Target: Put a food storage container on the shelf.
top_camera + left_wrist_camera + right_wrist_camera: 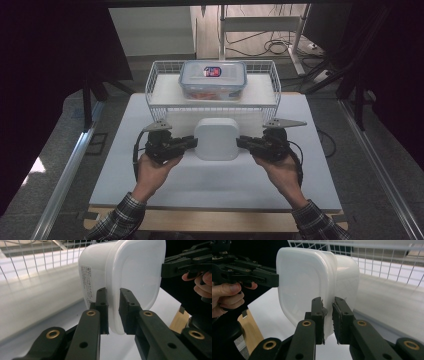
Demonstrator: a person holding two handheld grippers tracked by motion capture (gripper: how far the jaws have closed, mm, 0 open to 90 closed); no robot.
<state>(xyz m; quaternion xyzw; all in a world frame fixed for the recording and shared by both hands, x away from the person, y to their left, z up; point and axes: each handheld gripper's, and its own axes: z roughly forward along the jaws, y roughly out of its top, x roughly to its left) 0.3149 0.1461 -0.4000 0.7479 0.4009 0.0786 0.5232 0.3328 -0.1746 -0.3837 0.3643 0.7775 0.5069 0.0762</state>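
Both the left gripper [191,142] and right gripper [242,142] pinch the rim of the white, rounded-square plastic tub [216,138] at frame centre. It looks light, stiff and slippery, so opposite rim edges seem the best hold.

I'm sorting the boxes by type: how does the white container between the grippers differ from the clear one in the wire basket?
The white container is opaque and milky; the clear container shows orange contents through its walls. The white one is clamped at opposite rims by the left gripper and right gripper; the clear one sits untouched in the wire basket. Its lid is blue-rimmed with a sticker; the white lid is plain. Both are rounded rectangular lidded boxes.
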